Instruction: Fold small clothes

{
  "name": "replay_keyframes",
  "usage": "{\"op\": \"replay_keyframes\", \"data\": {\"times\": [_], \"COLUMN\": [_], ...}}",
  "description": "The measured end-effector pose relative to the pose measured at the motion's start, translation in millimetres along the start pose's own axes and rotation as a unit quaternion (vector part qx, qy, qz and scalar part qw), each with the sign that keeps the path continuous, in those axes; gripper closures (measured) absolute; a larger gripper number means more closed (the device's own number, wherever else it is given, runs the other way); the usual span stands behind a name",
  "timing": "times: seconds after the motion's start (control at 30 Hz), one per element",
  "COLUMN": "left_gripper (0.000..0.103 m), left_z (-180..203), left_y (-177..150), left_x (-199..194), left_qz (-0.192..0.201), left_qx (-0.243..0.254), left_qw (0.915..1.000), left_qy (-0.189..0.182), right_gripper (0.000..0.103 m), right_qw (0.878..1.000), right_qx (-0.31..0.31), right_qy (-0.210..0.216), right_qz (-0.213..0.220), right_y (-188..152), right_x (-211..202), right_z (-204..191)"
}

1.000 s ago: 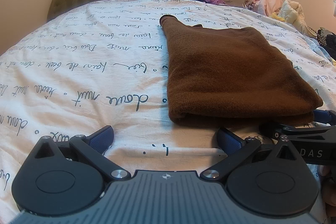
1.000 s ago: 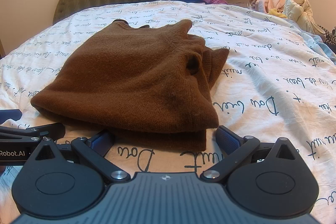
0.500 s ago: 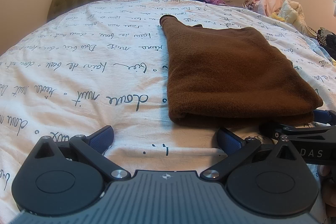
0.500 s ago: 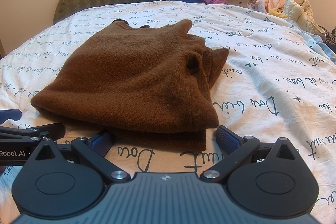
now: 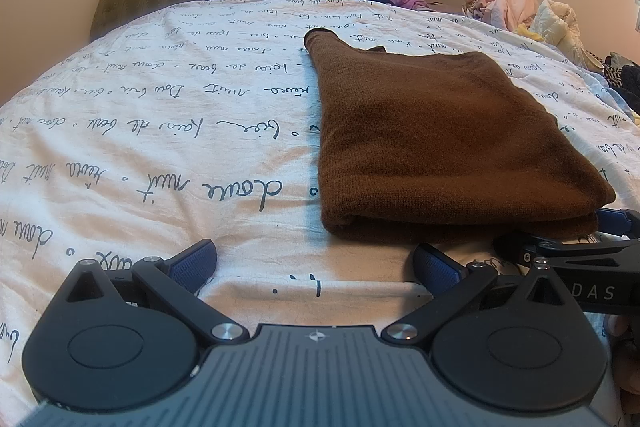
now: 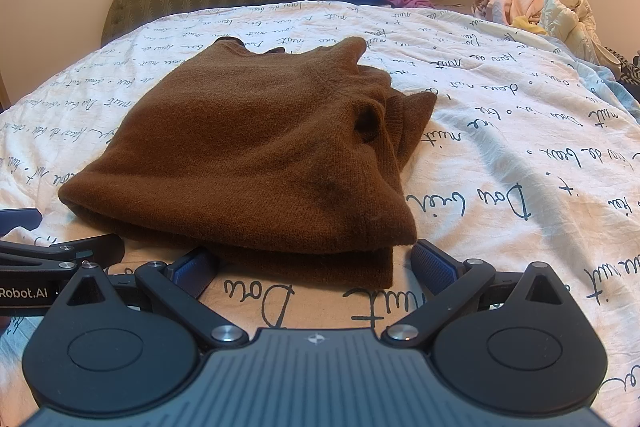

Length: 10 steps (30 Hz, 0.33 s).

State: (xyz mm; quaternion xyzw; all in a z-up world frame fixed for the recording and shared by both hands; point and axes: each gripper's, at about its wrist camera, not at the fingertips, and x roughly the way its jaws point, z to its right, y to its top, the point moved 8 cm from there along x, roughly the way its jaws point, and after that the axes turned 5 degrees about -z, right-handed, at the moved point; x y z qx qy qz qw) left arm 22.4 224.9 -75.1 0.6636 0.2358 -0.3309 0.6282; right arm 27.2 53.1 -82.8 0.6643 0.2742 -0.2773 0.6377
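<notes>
"Robot.AI" marks the left tongs (image 6: pixel 20 223) beside the brown sweater (image 6: pixel 248 147).

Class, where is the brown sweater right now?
The sweater lies folded on the bed, centre-left in the right wrist view, just beyond the open right gripper.

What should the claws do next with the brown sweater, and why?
Probably move the right claw forward to pinch the brown sweater at its near edge. Both claws are open and empty, the left claw sits over bare sheet, and the sweater's right side looks bunched.
</notes>
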Motion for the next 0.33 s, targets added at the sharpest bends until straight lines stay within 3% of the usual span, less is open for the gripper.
{"op": "replay_keyframes", "data": {"times": [0.33], "left_gripper": [0.000], "left_z": [0.3], "left_y": [-0.1], "left_x": [-0.1], "left_qz": [-0.001], "left_qx": [0.003], "left_qw": [1.0000], "left_qy": [0.002], "right_gripper": [0.000], "right_qw": [1.000], "right_qx": [0.012], "right_qy": [-0.011], "right_qz": [0.004], "right_y": [-0.8], "right_x": [-1.4], "right_z": [7.6]}}
